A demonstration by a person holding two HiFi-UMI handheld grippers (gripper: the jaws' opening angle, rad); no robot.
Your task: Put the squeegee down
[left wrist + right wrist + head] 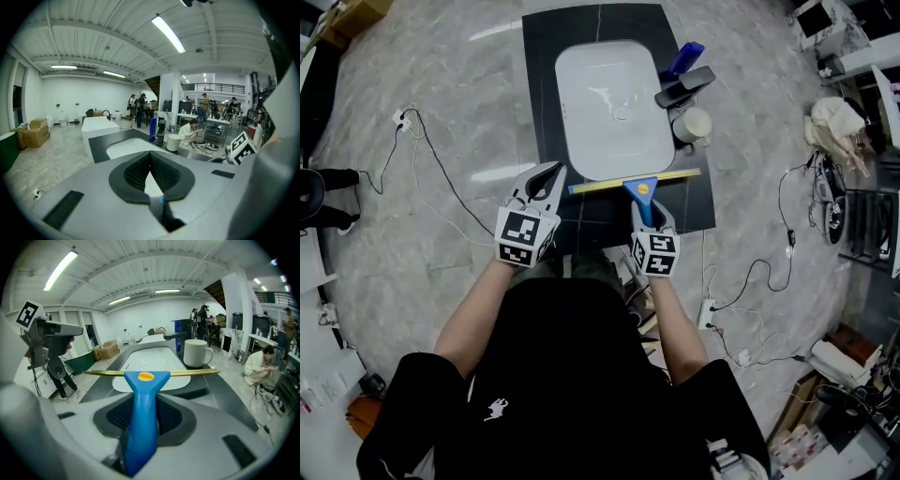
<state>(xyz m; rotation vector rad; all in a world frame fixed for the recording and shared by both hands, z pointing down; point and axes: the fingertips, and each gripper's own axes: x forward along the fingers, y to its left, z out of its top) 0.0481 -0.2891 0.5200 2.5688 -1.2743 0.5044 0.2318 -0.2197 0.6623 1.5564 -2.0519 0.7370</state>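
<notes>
The dark desk [546, 56] carries a white basin [609, 108]. The squeegee [642, 185] is held over the basin's near rim with its yellow blade level. The right gripper's [651, 216] jaws clamp its blue handle. Beside it, the left gripper's [551, 174] jaws are pressed together on nothing.

No legible text, number or brand: I see only unlettered square codes on the left marker cube [525, 237] and right marker cube [655, 253], and a white emblem [495, 410] on the black shirt [581, 375].
</notes>
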